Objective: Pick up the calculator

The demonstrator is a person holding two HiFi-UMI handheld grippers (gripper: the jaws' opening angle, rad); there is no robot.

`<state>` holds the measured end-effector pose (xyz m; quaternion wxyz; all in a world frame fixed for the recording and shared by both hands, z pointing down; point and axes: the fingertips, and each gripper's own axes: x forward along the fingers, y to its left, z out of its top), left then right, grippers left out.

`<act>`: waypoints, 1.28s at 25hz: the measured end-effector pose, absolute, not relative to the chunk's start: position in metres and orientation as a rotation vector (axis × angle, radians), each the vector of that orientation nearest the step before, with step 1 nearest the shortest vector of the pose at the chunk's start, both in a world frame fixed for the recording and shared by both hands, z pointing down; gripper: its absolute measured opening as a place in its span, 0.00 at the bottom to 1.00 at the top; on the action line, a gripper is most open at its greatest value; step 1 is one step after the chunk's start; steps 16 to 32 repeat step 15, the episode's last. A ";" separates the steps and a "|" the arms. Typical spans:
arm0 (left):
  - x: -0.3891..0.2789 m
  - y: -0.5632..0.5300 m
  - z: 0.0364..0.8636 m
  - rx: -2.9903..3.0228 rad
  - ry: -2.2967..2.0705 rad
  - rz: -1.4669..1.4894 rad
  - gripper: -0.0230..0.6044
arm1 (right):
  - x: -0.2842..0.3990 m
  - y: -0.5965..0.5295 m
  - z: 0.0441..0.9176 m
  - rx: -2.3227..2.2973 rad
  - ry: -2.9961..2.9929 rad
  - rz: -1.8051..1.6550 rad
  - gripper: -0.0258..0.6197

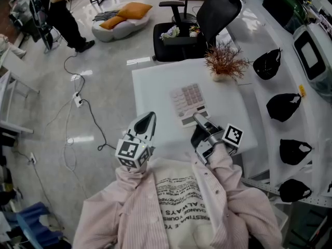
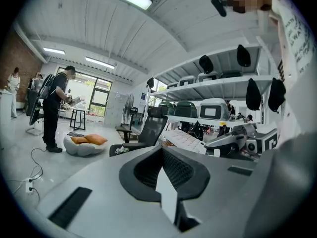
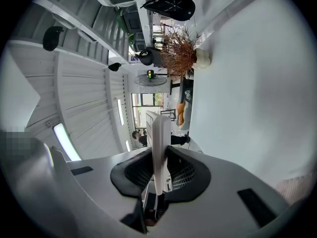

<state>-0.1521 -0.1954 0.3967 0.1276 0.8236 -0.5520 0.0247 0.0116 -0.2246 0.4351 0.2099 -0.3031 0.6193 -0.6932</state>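
Clamped by its near edge, the calculator (image 1: 188, 104) is held in the right gripper (image 1: 199, 119) at the centre of the head view, over the white table (image 1: 155, 84). In the right gripper view the calculator (image 3: 159, 138) is seen edge-on, pinched between the two jaws, and a strip of the room shows between it and the tabletop at the right of the frame, so it is clear of the surface. In the left gripper view the calculator (image 2: 184, 140) is shown tilted at centre right, with the right gripper (image 2: 233, 140) closed on its end.

The left gripper (image 1: 145, 123) is held at lower centre left of the head view, beside the table's left edge and well apart from the calculator; its jaws are drawn together on nothing.

A dried reddish plant (image 1: 225, 61) in a small pot is set at the table's far right corner, and a black office chair (image 1: 202, 19) is parked behind it. A person in dark clothes (image 1: 59, 14) is seen at the upper left, near an orange cushion (image 1: 127, 12) on the floor.
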 end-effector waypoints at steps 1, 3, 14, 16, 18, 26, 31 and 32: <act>-0.152 -0.195 0.397 2.396 -1.606 0.071 0.04 | 0.012 -0.224 0.436 -0.845 1.722 -1.929 0.13; -0.152 -0.195 0.397 2.395 -1.608 0.067 0.04 | 0.012 -0.224 0.437 -0.847 1.721 -1.932 0.13; -0.152 -0.195 0.399 2.385 -1.608 0.066 0.04 | 0.010 -0.224 0.440 -0.848 1.718 -1.949 0.13; -0.152 -0.195 0.399 2.384 -1.608 0.066 0.04 | 0.010 -0.225 0.440 -0.848 1.718 -1.950 0.13; -0.152 -0.195 0.399 2.384 -1.608 0.066 0.04 | 0.010 -0.225 0.440 -0.848 1.718 -1.950 0.13; -0.152 -0.195 0.399 2.384 -1.608 0.066 0.04 | 0.010 -0.225 0.440 -0.848 1.718 -1.950 0.13; -0.152 -0.195 0.399 2.384 -1.608 0.066 0.04 | 0.010 -0.225 0.440 -0.848 1.718 -1.950 0.13; -0.152 -0.195 0.399 2.384 -1.608 0.066 0.04 | 0.010 -0.225 0.440 -0.848 1.718 -1.950 0.13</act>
